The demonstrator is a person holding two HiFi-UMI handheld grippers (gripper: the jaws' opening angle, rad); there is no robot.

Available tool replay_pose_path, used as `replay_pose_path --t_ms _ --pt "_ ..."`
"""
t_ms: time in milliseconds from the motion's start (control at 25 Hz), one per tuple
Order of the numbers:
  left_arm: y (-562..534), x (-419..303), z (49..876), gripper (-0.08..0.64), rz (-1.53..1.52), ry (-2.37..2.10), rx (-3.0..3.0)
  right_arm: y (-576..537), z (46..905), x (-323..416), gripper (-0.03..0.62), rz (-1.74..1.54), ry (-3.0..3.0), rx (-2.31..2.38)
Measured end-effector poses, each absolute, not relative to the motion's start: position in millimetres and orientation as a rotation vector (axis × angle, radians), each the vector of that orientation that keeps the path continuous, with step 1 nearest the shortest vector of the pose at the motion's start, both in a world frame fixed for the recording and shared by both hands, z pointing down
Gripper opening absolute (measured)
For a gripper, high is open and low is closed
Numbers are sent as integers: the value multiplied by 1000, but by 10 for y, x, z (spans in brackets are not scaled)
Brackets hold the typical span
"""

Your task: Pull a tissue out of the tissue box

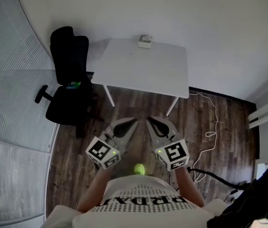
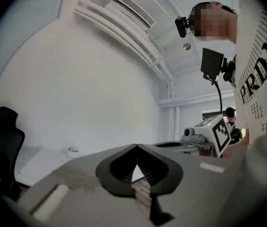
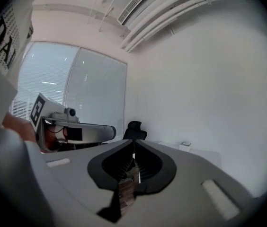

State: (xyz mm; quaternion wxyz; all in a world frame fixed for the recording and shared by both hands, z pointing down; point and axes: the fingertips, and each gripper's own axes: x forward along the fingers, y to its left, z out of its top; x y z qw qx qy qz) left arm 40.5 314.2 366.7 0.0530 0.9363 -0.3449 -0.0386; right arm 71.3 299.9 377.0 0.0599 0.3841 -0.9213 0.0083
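A small white tissue box sits at the far edge of a white table, well away from both grippers. In the left gripper view the tissue box is tiny at the left, and in the right gripper view the box lies far off to the right. My left gripper and right gripper hang side by side close to my body, over the wooden floor, pointing toward the table. Both have their jaws together with nothing between them, as the left gripper and right gripper show in their own views.
A black office chair stands left of the table, next to a glass wall with blinds. A white cable trails across the wooden floor at the right. Dark equipment fills the bottom right corner.
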Motion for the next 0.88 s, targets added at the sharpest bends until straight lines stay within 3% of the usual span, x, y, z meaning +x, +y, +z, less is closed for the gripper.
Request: replay_pose_path --t_ms 880 --pt "2199 63 3612 -8 -166 -1001 2867 2104 3776 349 21 33 -2735 1202"
